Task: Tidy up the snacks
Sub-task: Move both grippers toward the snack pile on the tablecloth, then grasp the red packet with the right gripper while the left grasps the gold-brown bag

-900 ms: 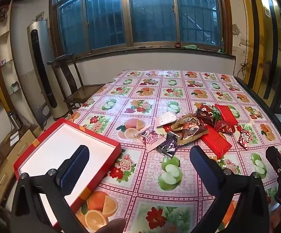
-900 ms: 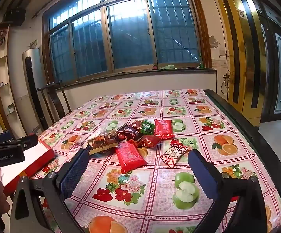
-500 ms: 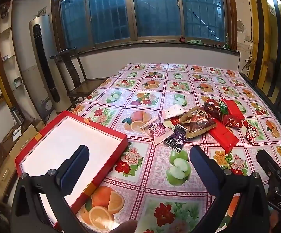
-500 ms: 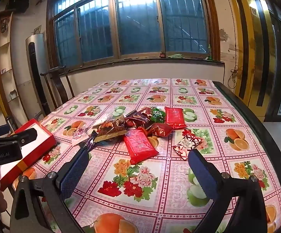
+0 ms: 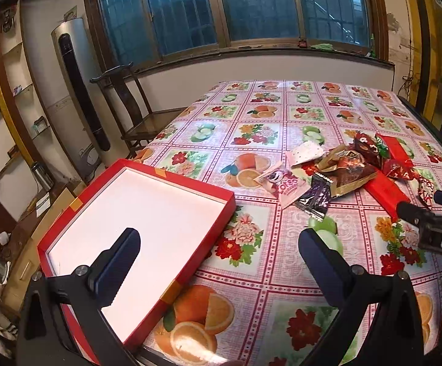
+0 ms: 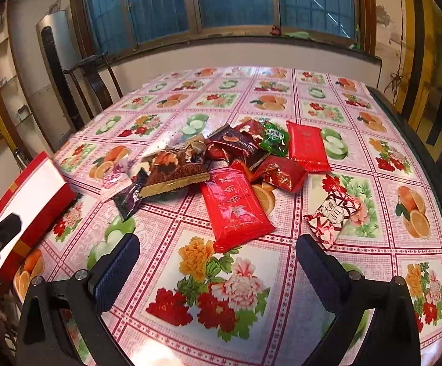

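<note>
Both grippers are wide open and hold nothing. The left gripper [image 5: 219,254] hangs over the red box [image 5: 217,213]. The snacks [image 6: 236,167] lie just ahead of the right gripper [image 6: 217,263].

1. A fruit-and-flower tablecloth [image 5: 282,113] covers the table.
2. A dark wooden chair [image 5: 129,103] stands at its far left.
3. A tall silver fan [image 5: 77,91] stands left of the chair.
4. A barred window [image 5: 236,6] fills the far wall.

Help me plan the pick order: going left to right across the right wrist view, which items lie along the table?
Red box → dark purple packet → brown gold-edged packet → large red packet → red-and-white patterned packet.
</note>
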A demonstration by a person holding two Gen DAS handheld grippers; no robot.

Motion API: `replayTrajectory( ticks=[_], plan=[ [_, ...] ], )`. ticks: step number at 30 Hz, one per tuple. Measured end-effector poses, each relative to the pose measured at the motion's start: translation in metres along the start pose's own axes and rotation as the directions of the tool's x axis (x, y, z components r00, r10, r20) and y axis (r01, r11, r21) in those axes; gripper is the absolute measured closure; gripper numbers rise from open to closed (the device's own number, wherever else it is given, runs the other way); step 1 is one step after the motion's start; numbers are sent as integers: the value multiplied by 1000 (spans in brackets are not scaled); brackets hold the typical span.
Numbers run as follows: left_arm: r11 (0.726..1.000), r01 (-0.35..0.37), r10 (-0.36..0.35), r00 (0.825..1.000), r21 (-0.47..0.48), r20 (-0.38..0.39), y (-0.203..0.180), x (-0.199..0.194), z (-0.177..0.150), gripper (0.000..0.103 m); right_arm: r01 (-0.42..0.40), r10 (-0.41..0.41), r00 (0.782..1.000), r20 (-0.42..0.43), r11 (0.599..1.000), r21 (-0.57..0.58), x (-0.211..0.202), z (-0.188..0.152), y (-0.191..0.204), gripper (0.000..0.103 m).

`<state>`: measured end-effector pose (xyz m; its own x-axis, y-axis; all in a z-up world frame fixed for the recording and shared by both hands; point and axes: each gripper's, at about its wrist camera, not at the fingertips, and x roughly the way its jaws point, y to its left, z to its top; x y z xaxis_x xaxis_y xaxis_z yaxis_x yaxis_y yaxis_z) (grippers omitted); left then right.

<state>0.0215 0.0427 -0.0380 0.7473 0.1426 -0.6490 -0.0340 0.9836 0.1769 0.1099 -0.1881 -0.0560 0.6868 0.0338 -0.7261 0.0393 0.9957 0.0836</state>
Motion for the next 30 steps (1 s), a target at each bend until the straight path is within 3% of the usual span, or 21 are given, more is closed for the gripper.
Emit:
replayTrajectory(
  ticks=[8, 14, 17, 19, 21, 25, 30],
  plan=[
    [999, -14, 15, 999, 40, -32, 25, 7, 9, 0, 96, -93, 983, -156, 995, 13, 58, 32, -8, 1],
    [996, 7, -1, 998, 83, -62, 17, 13, 27, 0, 107, -87, 968, -237, 991, 74, 84, 31, -15, 4],
    [996, 28, -20, 995, 84, -97, 8, 19, 39, 0, 144, -135, 970, -200, 989, 28, 83, 29, -9, 19],
    [996, 42, -32, 992, 81, -118, 0, 23, 47, 0, 136, -131, 973, -190, 991, 16, 79, 31, -10, 44],
    [995, 54, -41, 989, 85, -144, -12, 27, 58, 0, 122, -118, 971, -208, 992, 6, 75, 32, -12, 53],
    [994, 74, -56, 979, 82, -196, -43, 41, 77, 0, 88, -88, 968, -235, 996, -9, 58, 18, -23, 53],
    [993, 86, -59, 954, 78, -294, -97, 71, 96, 0, 30, -21, 976, -218, 999, 42, 18, -22, -42, 53]
  ],
)
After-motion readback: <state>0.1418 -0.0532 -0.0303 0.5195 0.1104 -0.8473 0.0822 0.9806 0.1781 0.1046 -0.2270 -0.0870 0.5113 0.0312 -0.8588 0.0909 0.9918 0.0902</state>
